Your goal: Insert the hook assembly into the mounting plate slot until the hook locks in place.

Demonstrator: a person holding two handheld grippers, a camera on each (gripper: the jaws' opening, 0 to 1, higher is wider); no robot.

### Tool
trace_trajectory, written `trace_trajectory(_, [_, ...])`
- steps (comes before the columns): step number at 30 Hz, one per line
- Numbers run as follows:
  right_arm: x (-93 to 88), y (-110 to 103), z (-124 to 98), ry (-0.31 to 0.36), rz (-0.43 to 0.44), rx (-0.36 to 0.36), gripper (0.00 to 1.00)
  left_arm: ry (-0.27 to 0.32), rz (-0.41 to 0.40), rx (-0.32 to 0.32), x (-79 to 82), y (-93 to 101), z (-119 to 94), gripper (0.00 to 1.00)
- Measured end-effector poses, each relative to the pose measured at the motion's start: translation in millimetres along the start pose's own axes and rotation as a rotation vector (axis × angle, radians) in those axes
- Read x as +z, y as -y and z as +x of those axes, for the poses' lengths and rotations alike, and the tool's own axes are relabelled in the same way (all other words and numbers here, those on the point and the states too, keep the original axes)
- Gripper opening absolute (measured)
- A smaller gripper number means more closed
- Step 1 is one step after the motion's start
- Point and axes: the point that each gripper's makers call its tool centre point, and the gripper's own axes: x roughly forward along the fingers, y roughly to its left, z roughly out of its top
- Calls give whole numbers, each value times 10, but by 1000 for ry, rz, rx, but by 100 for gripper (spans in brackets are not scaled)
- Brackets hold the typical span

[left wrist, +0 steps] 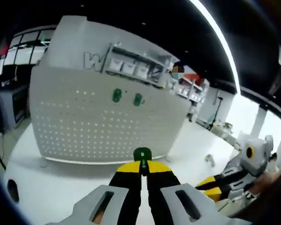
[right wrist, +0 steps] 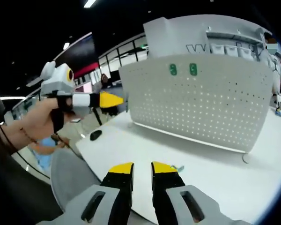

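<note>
1. Hook assembly [left wrist: 142, 154], green, is pinched at the tips of the left gripper [left wrist: 142, 169] in the left gripper view, its yellow-tipped jaws pressed together on it. It hangs in front of the lower part of the white perforated mounting plate [left wrist: 84, 122], well apart from it and above the white table [left wrist: 61, 187]. Two green hooks [left wrist: 117, 96] [left wrist: 138, 99] already sit side by side high on the plate. Off to the plate's right, the right gripper [left wrist: 215, 185] comes in low, with a hand [left wrist: 267, 180] behind it.

2. In the right gripper view, the right gripper [right wrist: 142, 169] hovers over the table [right wrist: 210, 168] in front of the mounting plate [right wrist: 201, 103], its jaws slightly spread and holding nothing. The two mounted hooks [right wrist: 173, 70] [right wrist: 193, 69] show near the plate's top edge. To the plate's left a hand [right wrist: 35, 122] holds the left gripper [right wrist: 113, 99] raised, its yellow tips pointing toward the plate; the hook it carries is too small to make out here.

3. Judged from this, the step in hand is the approach: the hook is grasped but not yet at a slot. The next move calls for carrying it up to a free slot beside the mounted pair, squaring it to the plate, then pushing until it locks.
</note>
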Motion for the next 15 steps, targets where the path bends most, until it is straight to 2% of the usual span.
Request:
trace_trajectory(5, [-193, -4, -43, -42, 7, 10, 15, 33, 45, 43, 131, -86, 87, 2])
trace_trajectory(7, [-228, -5, -59, -44, 18, 12, 14, 67, 65, 71, 225, -134, 109, 2])
trace_trajectory(8, [-223, -2, -77, -36, 19, 9, 14, 89, 87, 90, 292, -159, 116, 2])
trace_trajectory(9, [-143, 37, -86, 15, -2, -16, 12, 98, 102, 103, 327, -178, 121, 2])
trace_trajectory(11, [-163, 35, -122, 8, -12, -24, 11, 123, 133, 129, 418, -220, 137, 2])
trace_trajectory(15, [-245, 36, -114, -7, 6, -12, 12, 132, 174, 172, 505, -328, 207, 2])
